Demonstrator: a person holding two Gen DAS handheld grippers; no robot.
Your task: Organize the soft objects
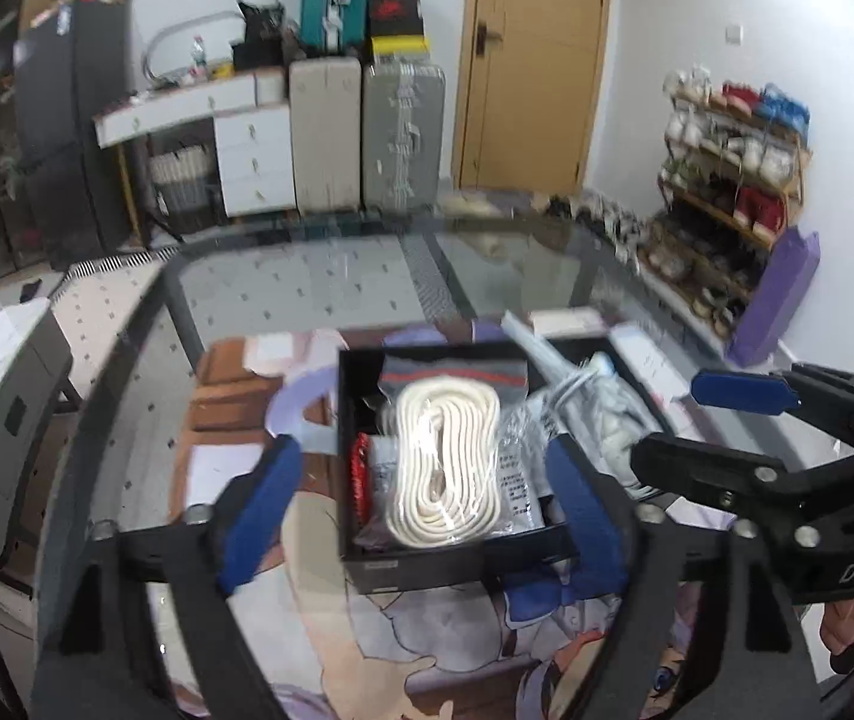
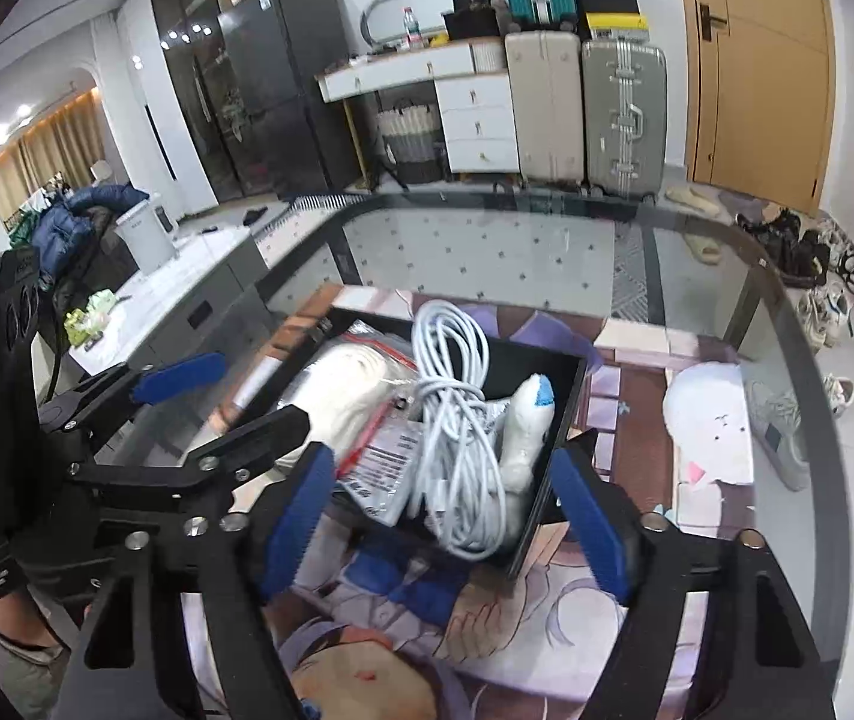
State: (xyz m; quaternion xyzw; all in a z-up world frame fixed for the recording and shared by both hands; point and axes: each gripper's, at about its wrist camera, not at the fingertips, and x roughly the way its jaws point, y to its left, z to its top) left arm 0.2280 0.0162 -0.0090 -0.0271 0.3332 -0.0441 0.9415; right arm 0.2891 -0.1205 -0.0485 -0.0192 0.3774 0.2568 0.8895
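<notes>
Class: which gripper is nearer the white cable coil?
Right. The right gripper hangs directly over the white cable coil; the left gripper hangs over the bagged cream rope.

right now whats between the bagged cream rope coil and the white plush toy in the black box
The coiled white cable lies between bagged cream rope coil and white plush toy, seen in right wrist view.

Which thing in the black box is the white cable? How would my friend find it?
Look at the glass table, then at the black box sitting on the cartoon mat. The white cable is the loose bundle of thin, shiny loops in the middle of the box. The cream rope beside it is thicker and sealed in a clear bag, and the white soft toy on its other side is fuzzy with a blue patch.
</notes>
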